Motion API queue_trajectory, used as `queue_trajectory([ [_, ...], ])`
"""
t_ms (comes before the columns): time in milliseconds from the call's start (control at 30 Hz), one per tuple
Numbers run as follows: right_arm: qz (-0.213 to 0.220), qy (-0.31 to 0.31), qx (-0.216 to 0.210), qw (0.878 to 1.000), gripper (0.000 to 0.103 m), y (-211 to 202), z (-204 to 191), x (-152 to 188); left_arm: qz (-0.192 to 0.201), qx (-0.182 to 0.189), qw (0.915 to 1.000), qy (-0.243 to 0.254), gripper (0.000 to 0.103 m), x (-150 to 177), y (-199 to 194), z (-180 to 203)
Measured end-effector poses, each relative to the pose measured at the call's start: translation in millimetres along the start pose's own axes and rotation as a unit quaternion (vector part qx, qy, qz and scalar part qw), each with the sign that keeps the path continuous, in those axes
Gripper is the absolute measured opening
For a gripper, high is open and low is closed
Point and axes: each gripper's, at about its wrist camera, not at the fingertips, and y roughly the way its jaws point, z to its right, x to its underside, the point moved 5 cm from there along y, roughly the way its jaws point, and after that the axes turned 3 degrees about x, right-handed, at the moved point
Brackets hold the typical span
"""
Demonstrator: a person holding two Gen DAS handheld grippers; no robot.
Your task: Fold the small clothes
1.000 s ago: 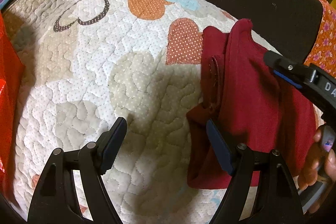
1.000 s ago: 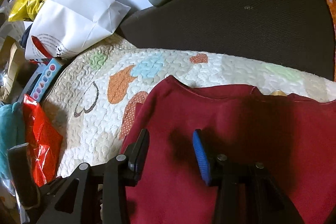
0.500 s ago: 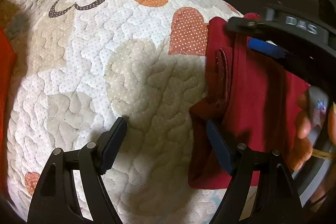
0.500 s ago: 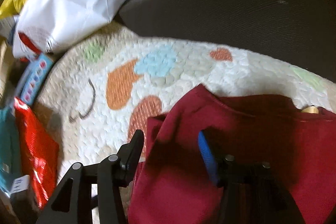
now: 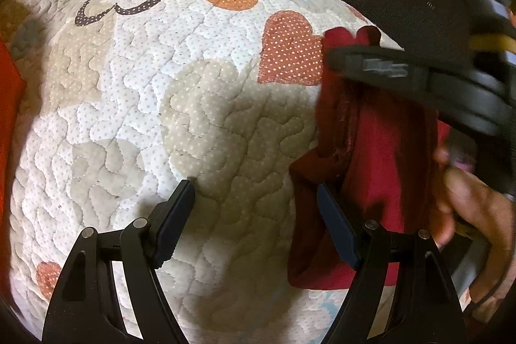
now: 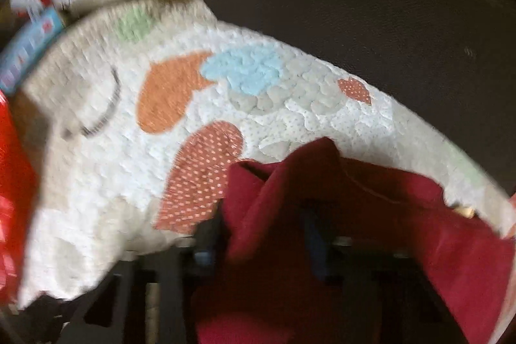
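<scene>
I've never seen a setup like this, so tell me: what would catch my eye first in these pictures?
Probably the dark red garment, bunched at the right edge of a quilted mat patched with coloured hearts. The right tongs are closing on a fold of it, cloth between their fingers, though that view is blurred. The left tongs stand wide open over the mat, just beside the garment.

Warm, fairly dim indoor light falls on the quilt (image 5: 193, 105) from above, leaving its middle bright and the circular fisheye borders black. The left wrist view is sharp; the left tool (image 5: 254, 215) casts a soft shadow on the quilt ahead, and only the right tool (image 5: 419, 76) smears. The right wrist view is motion-blurred throughout, the red garment (image 6: 322, 247) dark and muddy. Edges bulge strongly.
</scene>
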Motion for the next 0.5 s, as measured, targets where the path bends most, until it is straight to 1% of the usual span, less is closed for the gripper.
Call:
queue_trajectory([
  [67, 0.018, 0.040, -0.049, 0.998, 0.017, -15.8, 14.6, 3.3, 0.001, 0.008, 1.0000, 0.000, 0.078, 0.7, -0.8, 2.7],
  [167, 0.045, 0.075, -0.093, 0.992, 0.016, -36.0, 29.8, 7.4, 0.003, 0.026, 0.9997, 0.002, 0.078, -3.3, 0.4, 8.6],
  [200, 0.050, 0.082, -0.103, 0.990, 0.015, -40.3, 33.2, 8.8, 0.003, 0.042, 0.9991, 0.005, 0.078, -3.5, 1.0, 13.4],
  [267, 0.056, 0.092, -0.115, 0.987, 0.015, -48.6, 38.4, 10.8, 0.007, 0.073, 0.9973, 0.005, 0.078, -3.4, -0.6, 22.9],
  [333, 0.064, 0.102, -0.123, 0.985, 0.015, -54.1, 41.6, 9.7, 0.021, 0.094, 0.9952, 0.018, 0.078, -4.7, -5.4, 33.0],
  [400, 0.069, 0.114, -0.134, 0.982, 0.014, -60.9, 47.5, 9.9, 0.035, 0.096, 0.9937, 0.045, 0.078, -6.1, -8.5, 42.7],
  [467, 0.071, 0.120, -0.137, 0.981, 0.014, -66.3, 52.2, 10.9, 0.045, 0.100, 0.9925, 0.053, 0.078, -7.3, -10.7, 45.9],
  [500, 0.072, 0.121, -0.136, 0.981, 0.014, -67.7, 54.5, 11.1, 0.047, 0.115, 0.9909, 0.050, 0.078, -8.1, -11.8, 48.1],
])
